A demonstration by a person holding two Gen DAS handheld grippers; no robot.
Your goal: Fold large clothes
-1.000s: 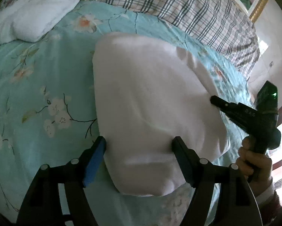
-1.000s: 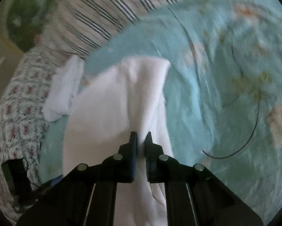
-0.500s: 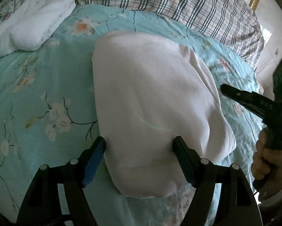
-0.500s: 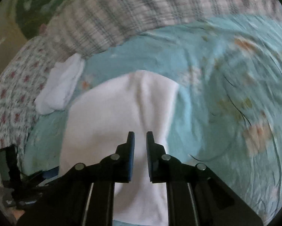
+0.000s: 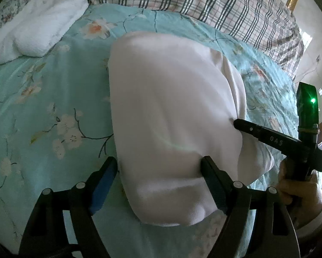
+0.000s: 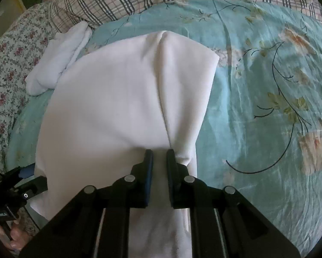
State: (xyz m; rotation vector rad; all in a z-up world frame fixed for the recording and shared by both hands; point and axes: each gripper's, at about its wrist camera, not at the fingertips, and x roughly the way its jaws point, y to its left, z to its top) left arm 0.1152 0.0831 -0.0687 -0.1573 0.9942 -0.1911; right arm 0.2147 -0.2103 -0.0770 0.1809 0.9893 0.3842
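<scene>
Bedroom: floral bedsheet (image 5: 53, 99), plaid pillows (image 5: 204, 2)

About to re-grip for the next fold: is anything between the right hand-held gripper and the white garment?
Nothing visible. The right hand-held gripper sits directly over the white garment, jaws slightly apart with cloth showing between them.

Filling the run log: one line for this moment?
fold garment | left gripper: jaws opening, garment between | right gripper: jaws slightly apart, on garment

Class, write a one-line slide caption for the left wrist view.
Left claw opening astride a folded white garment on a floral bedspread; right claw touches its side.
</scene>
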